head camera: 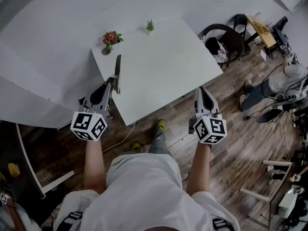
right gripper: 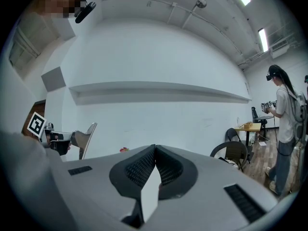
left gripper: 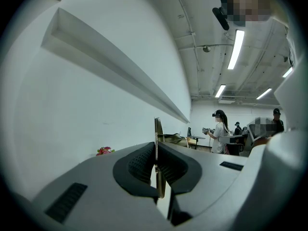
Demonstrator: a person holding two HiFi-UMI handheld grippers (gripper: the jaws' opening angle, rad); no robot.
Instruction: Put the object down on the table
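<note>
**Q:** Left side, what have you got?

**A:** Your left gripper is clamped on a thin, flat metal tool. In the left gripper view both pads pinch it edge-on. The blade runs out past the tips, straight ahead of the jaws.

**Q:** Where is that against the table?

**A:** Seen from your head, the tool sits over the left edge of the white table, just beyond your left gripper's tips. Can't tell if it touches the top. The red flowers stand further ahead of the tool, near the same edge. A small green plant is ahead and to the right, well apart from it.

**Q:** And your right?

**A:** Your right gripper has its jaws pressed together with nothing between them. It is held at the near edge of the table, well to the right of the left gripper. A dark chair stands ahead of it, off to the right.
</note>
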